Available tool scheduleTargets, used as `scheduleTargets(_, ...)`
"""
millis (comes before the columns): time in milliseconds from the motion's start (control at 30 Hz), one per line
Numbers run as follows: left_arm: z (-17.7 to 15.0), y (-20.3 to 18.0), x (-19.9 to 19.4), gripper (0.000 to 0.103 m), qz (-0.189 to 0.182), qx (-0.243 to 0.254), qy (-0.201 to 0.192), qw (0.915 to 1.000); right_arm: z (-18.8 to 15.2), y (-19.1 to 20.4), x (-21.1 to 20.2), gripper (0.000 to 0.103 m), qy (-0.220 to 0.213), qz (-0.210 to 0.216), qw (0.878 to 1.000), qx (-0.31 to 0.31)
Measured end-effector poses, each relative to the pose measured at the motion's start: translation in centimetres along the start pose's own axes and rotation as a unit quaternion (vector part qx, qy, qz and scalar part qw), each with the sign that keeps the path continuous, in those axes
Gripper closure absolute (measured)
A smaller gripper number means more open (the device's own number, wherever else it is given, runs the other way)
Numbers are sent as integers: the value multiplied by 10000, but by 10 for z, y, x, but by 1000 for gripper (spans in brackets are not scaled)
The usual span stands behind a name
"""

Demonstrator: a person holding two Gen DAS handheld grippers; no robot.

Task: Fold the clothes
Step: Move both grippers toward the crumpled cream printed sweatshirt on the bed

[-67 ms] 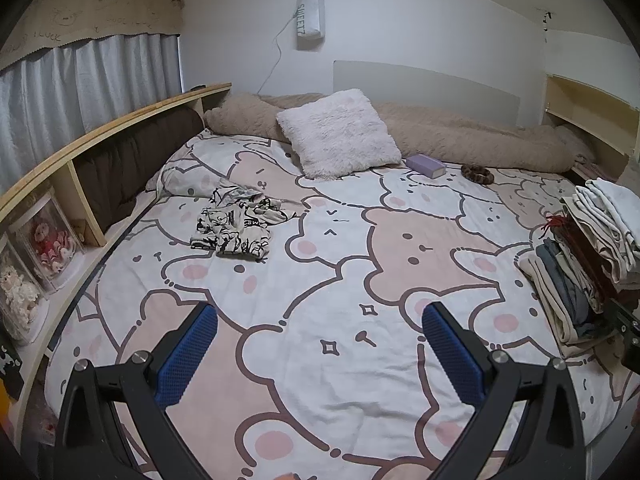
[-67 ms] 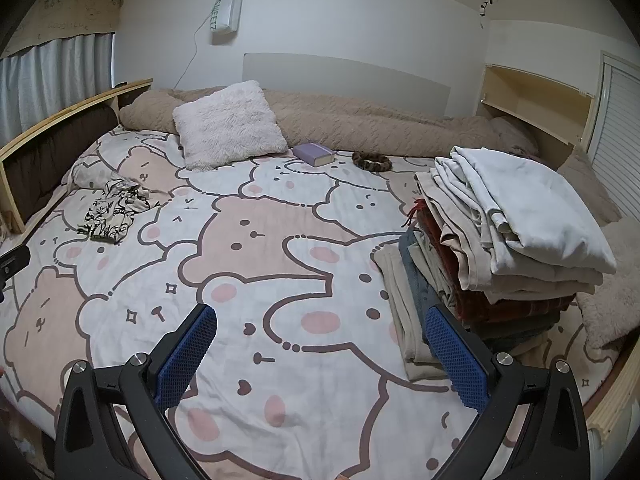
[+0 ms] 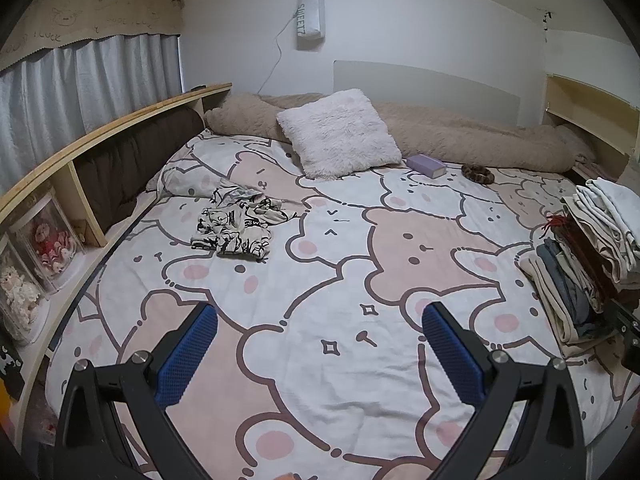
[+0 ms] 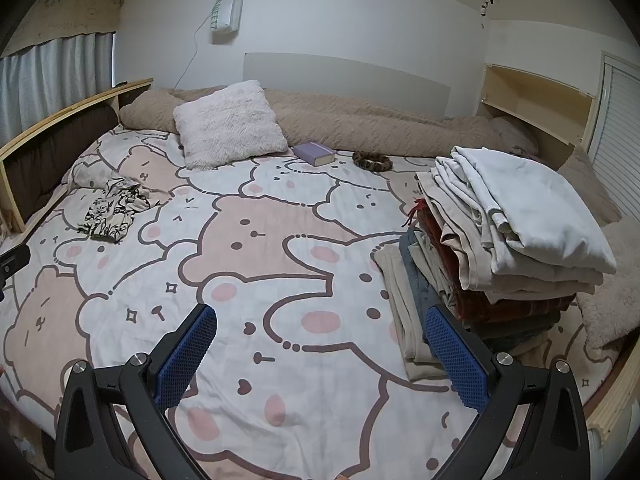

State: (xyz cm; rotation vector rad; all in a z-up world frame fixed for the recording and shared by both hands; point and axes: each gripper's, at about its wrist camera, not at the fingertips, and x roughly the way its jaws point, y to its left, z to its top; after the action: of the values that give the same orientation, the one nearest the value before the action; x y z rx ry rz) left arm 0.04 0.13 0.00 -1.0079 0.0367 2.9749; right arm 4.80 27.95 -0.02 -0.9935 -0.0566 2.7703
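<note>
Nearest, the left gripper [image 3: 320, 344] and the right gripper [image 4: 321, 346] hover over the bear-print bedspread [image 3: 360, 360] with blue-padded jaws spread wide, nothing between them. Just beyond the right gripper's right jaw rises a tall stack of folded clothes [image 4: 504, 240] in white, beige, red and grey. Further off at the left lies a crumpled black-and-white patterned garment [image 3: 236, 226]. Behind, a fluffy white pillow [image 3: 340, 134] leans on a rolled beige blanket [image 3: 460, 140], beside a small lilac book [image 3: 426, 166].
</note>
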Motion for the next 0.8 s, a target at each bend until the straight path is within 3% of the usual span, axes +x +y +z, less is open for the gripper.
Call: scheduleTargets(800,-2,-2,-1,0,17,64,-5,10000,0,-1,2,0,64,-47,10000,-5)
